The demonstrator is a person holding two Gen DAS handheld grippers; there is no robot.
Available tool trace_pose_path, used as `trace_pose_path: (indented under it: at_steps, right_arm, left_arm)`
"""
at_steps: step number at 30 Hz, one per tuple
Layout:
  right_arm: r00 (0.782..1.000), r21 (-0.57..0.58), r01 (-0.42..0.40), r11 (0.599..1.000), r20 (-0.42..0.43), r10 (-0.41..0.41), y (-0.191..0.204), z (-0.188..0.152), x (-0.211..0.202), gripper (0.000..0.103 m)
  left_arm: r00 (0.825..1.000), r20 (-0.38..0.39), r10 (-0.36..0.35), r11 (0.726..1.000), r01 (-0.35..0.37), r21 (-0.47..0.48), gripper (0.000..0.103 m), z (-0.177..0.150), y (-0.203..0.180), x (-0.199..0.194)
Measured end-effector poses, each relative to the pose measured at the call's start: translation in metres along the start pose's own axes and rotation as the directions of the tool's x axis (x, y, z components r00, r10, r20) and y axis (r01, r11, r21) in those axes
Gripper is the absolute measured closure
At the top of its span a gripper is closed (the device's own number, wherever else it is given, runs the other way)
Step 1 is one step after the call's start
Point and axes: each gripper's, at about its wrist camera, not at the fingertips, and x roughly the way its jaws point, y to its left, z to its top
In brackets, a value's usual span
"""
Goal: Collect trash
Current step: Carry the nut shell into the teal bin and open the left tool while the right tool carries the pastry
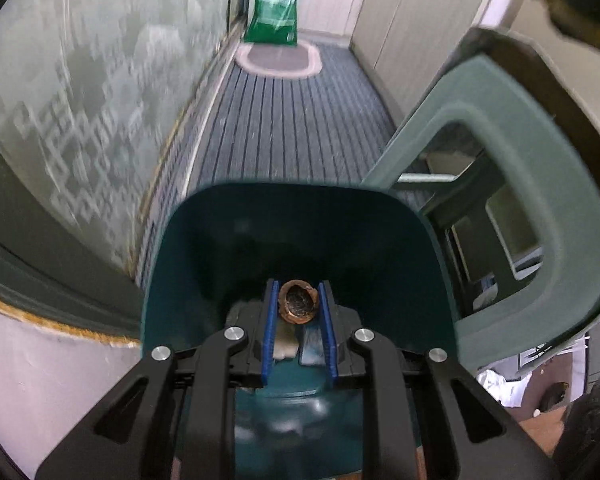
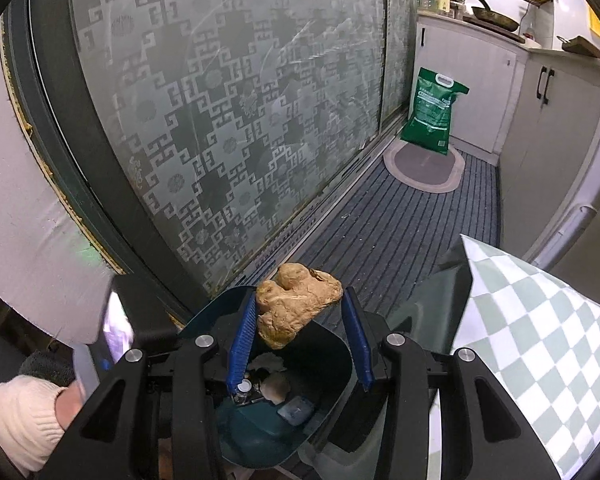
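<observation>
Left gripper is hanging right over the open teal bin, blue pads pinching a round brown shell between them, narrow gap, firm on both sides. Below the shell, scraps are lying at the bin's bottom; the blur makes them hard to name. The bin's lid is standing swung up at the right, pale green with a window cut through it.

Right gripper is hovering above the same bin, its fingers set wider and clamping a tan, lumpy ginger root that is sitting tilted between them. Down inside the bin from this view: a pale shell-like piece, a small bluish packet and a dark bit with a white cap.

Behind, a frosted patterned glass door is running along the left, a green sack is standing at the far end on a grey ribbed mat, and a checkered cloth is filling the right edge.
</observation>
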Motion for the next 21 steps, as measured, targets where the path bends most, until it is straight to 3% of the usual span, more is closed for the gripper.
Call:
trace_pose_path:
  at_steps: [11, 13, 17, 21]
  right_arm:
    - [0.998, -0.006, -0.015, 1.000, -0.060, 0.014, 0.011, -0.005, 0.023, 0.060]
    - [0.997, -0.003, -0.019, 1.000, -0.073, 0.019, 0.012, -0.007, 0.028, 0.060]
    - [0.995, -0.004, -0.016, 1.000, -0.094, 0.015, 0.013, -0.012, 0.036, 0.060]
    - [0.992, -0.005, -0.012, 1.000, -0.122, 0.011, 0.014, -0.020, 0.046, 0.060]
  left_arm:
    - [0.990, -0.141, 0.014, 1.000, -0.015, -0.008, 0.081, -0.017, 0.014, 0.034]
    - [0.986, -0.163, 0.025, 1.000, -0.025, 0.006, 0.072, -0.020, 0.012, 0.039]
    - [0.989, -0.144, 0.045, 0.999, -0.041, 0.032, 0.072, -0.020, 0.010, 0.038]
    - [0.996, -0.083, 0.030, 1.000, -0.030, -0.001, 0.075, -0.012, 0.016, 0.021]
